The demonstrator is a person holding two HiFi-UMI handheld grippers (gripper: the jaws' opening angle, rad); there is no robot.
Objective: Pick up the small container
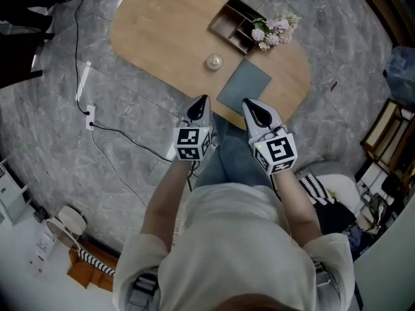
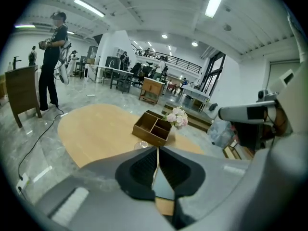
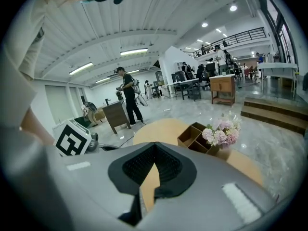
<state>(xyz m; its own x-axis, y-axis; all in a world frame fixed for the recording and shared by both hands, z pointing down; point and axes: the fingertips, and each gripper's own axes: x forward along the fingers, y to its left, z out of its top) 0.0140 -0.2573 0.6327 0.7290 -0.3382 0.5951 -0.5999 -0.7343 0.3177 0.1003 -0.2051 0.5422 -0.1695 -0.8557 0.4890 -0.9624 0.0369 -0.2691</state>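
Observation:
The small container (image 1: 214, 61) is a low, clear round pot near the middle of the oval wooden table (image 1: 155, 37). It also shows just past my left gripper's (image 2: 158, 148) tips as the small container (image 2: 143, 144). Both grippers hang over the table's near edge, apart from the container. My left gripper (image 1: 202, 100) is shut with nothing in it. My right gripper (image 1: 250, 102) is over the grey mat (image 1: 244, 85), and its jaws (image 3: 155, 145) meet with nothing between them.
A wooden divided box (image 1: 233, 23) and pink flowers (image 1: 276, 31) stand at the table's far side. A cable (image 1: 120, 135) and a power strip (image 1: 90, 116) lie on the marble floor to the left. A person (image 2: 53, 57) stands far off beside a wooden stand (image 2: 21, 93).

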